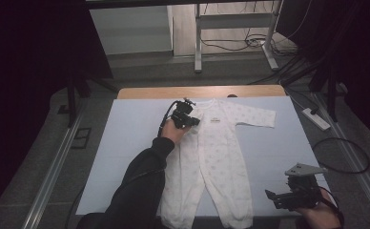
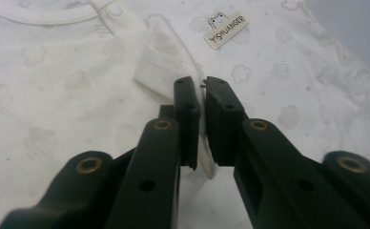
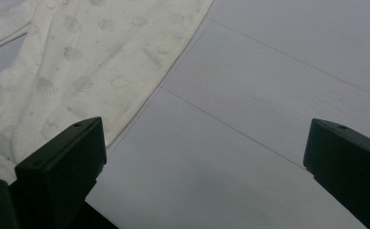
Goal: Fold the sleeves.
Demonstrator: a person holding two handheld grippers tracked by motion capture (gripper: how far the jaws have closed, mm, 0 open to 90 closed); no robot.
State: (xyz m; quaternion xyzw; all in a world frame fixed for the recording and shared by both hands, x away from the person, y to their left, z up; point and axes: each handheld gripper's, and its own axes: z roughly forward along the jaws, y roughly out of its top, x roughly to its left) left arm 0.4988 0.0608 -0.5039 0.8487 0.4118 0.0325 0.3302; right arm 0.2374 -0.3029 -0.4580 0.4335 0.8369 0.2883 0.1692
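White sleeve cuff (image 2: pixel 164 57) of the romper (image 1: pixel 211 157) sits pinched in the left gripper (image 2: pixel 198 86); it should lay it flat before releasing. Right gripper (image 3: pixel 202 157) waits, jaws apart.

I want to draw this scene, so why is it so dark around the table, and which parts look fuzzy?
High view: light falls on the table and the baby suit; the room's sides sit in deep shadow. Left gripper view: the black fingers up close look soft, while the suit's label is sharper. Right gripper view: dim and even, no glare, with the near fingers a little blurry.
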